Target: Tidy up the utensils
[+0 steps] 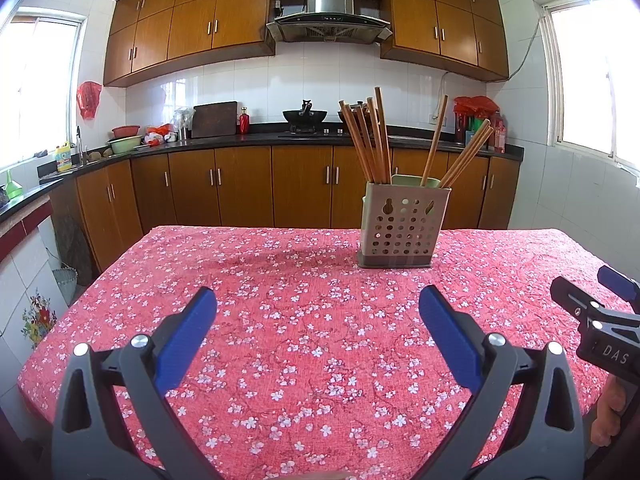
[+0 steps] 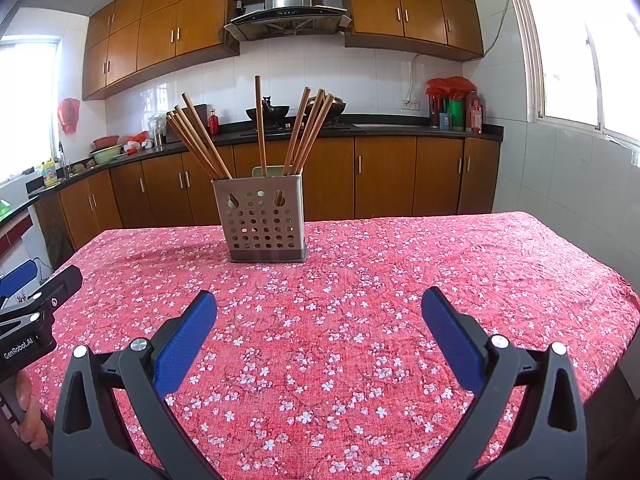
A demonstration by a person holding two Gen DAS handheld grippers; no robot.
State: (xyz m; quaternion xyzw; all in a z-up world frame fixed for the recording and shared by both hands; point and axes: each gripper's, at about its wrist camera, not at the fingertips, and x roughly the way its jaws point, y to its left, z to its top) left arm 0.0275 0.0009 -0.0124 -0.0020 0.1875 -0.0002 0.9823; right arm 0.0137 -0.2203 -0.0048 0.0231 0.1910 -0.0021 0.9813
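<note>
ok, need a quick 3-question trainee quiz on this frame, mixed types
1. True or false: the left gripper and the right gripper both hold a chopstick.
2. Multiple choice: the chopsticks are (A) lying on the tablecloth (B) standing in the perforated holder (C) on the kitchen counter.
3. Fill in: the holder stands on a red floral ____.

Key: 1 false, both are open and empty. 2 B. 3 tablecloth.

A domestic kitchen is indicated by wooden wall cupboards (image 1: 192, 24), a steel range hood (image 1: 329, 16) mounted over a wok (image 1: 305, 115) on the hob, a dark worktop (image 1: 240, 140), a white tiled wall (image 1: 248, 84) and a cloth-covered table (image 1: 320, 320).
</note>
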